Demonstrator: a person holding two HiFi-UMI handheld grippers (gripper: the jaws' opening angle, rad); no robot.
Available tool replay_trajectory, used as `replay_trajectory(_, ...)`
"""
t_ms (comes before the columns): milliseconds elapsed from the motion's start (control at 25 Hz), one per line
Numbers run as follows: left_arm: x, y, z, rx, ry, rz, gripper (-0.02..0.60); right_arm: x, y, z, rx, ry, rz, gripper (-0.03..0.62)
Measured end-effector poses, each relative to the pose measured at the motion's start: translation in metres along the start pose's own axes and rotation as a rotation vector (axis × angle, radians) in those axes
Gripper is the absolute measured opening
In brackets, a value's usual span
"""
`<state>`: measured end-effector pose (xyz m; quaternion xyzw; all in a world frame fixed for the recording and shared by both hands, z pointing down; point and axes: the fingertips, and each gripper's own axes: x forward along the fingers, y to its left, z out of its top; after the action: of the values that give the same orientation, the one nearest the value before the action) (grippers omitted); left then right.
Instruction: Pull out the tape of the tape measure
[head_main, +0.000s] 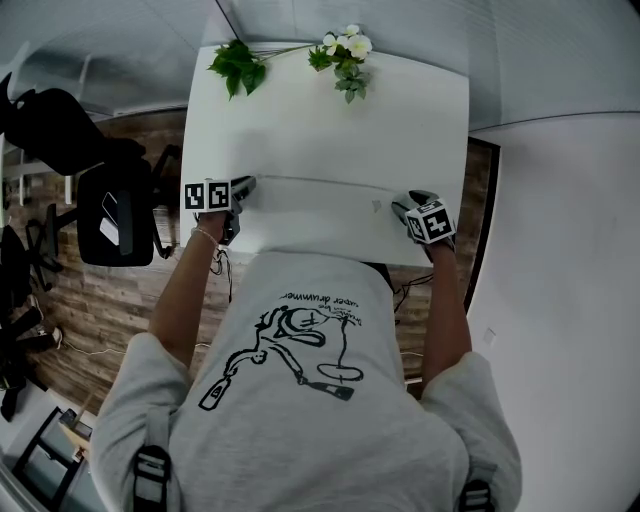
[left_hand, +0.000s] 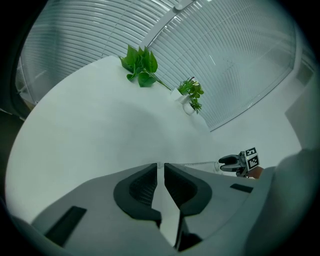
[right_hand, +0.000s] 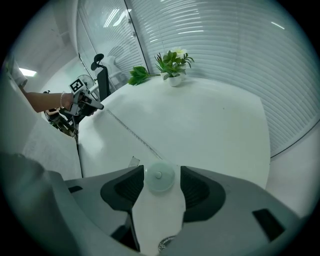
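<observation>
Your left hand-held gripper (left_hand: 161, 166) is clamping the tape (right_hand: 130, 132), holding it stretched across the surface (right_hand: 210, 115) to its case (right_hand: 159, 176), lying loose at near right between your right hand-held gripper (right_hand: 162, 172)'s parted jaws.

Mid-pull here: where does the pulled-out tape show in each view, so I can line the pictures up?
Head view: the tape is a thin line across the near part of the table, from the left claw to the right claw.
Left gripper view: it runs right from the claw tips.
Right gripper view: it runs up-left from the tape measure case.
Shared landmark: the white-flowered plant at the table's far edge.
</observation>
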<state>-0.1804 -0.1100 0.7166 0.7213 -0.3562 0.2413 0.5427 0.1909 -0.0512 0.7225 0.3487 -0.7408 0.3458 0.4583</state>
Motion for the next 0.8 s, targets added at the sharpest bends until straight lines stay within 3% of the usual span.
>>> replay_trajectory(360,-0.020,-0.030,0.006,0.067,-0.075,-0.014,0.048,-0.028,0.008,0.012,-0.018,-0.092,-0.041,0.199)
replay_trajectory(600,-0.036,-0.065,0.020,0.173,-0.147,-0.008,0.035,-0.049,0.021,0.027,-0.018,-0.184,-0.052,0.138)
replay_trajectory(800,-0.048,-0.100,0.030,0.237,-0.226,-0.052,0.025,-0.073,0.036,0.049,-0.031,-0.276,-0.071,0.100)
